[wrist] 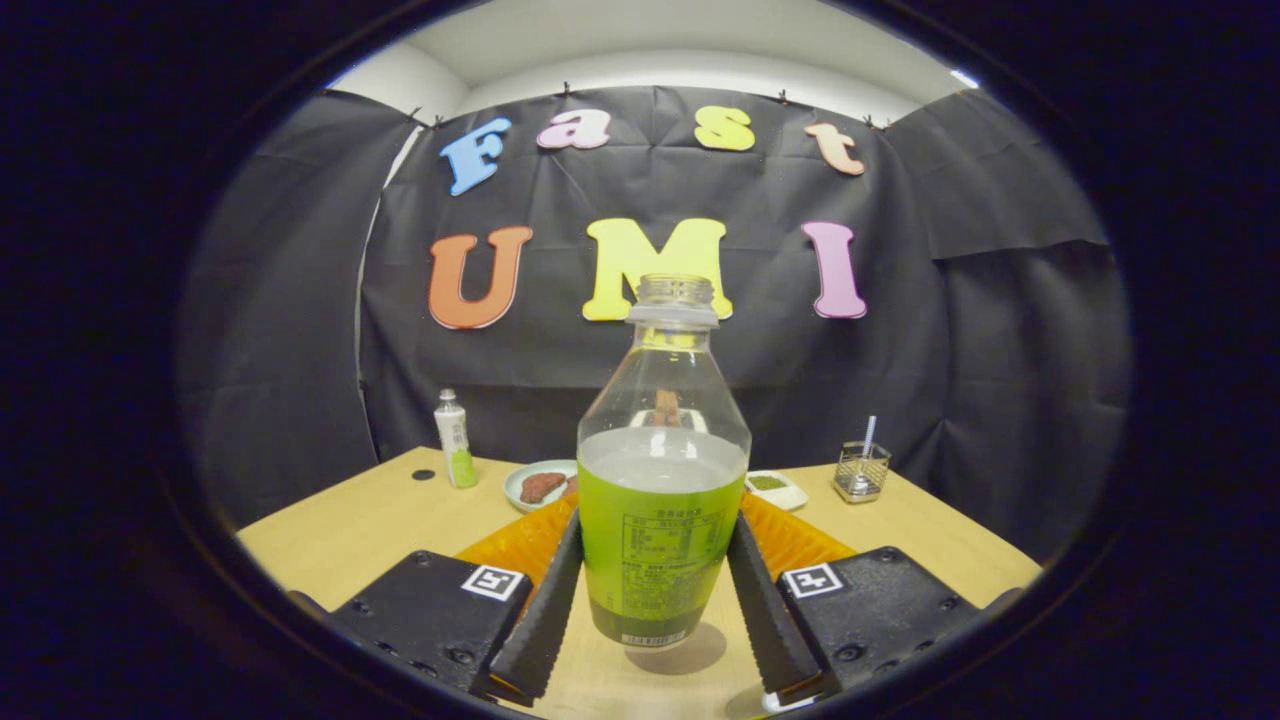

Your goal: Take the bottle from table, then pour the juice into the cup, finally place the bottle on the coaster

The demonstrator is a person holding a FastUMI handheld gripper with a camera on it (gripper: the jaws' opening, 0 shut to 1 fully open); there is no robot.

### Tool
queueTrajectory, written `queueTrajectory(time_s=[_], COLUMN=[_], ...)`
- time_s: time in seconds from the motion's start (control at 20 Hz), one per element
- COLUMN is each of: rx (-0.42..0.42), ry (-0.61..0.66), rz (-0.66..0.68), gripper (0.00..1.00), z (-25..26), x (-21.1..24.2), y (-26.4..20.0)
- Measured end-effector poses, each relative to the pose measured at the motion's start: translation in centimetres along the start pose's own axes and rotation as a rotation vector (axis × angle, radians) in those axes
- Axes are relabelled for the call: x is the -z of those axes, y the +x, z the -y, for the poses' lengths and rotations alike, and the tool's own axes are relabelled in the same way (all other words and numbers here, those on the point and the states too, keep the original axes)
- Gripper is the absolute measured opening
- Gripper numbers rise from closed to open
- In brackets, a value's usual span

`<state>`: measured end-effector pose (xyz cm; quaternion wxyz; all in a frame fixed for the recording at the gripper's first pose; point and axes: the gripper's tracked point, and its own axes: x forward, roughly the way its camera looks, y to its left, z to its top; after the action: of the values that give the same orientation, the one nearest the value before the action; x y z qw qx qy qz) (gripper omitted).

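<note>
Starting at the far left of the wooden table (360,530): there's a small dark dot of a thing (423,475) lying on the tabletop, can't tell what it is. Just right of it stands a small bottle (455,439) with a white cap and green stuff in its lower part, upright near the back edge by the black cloth wall. Next along is a pale round plate (520,482) with a couple of reddish-brown pieces (542,486) on it.

Then the main event, dead center: the bottle (663,470), clear plastic, no cap on, upright, green juice filling it to roughly the halfway mark and a label round the lower part. It sits right between the two fingers of the gripper (655,590), and both fingers are pressed against its sides, so it's clamped. Its base looks slightly off the table, with a shadow below it. Behind it on both sides you can see an orange ribbed mat (515,545), partly hidden by the fingers.

Right of the bottle, further back, is a small white dish (780,490) with something green in it. Farthest right is a little wire mesh holder (861,471) with a white stick poking up out of it.
</note>
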<state>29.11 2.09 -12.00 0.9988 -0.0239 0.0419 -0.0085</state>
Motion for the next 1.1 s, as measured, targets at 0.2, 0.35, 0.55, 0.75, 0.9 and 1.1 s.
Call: queueTrajectory(time_s=[0.2, 0.35, 0.55, 0.75, 0.9, 1.1], rx=[0.016, 0.032, 0.042, 0.061, 0.081, 0.041], ry=[-0.018, -0.036, -0.059, -0.056, -0.030, -0.018], rz=[-0.012, -0.013, -0.026, -0.019, 0.016, 0.011], gripper=[0.80, 0.80, 0.80, 0.80, 0.81, 0.91], z=[0.1, 0.6, 1.5, 2.2, 2.7, 1.9], x=[3.3, 5.6, 8.1, 8.6, 8.4, 8.7], y=[1.5, 2.4, 3.6, 4.0, 3.9, 3.9])
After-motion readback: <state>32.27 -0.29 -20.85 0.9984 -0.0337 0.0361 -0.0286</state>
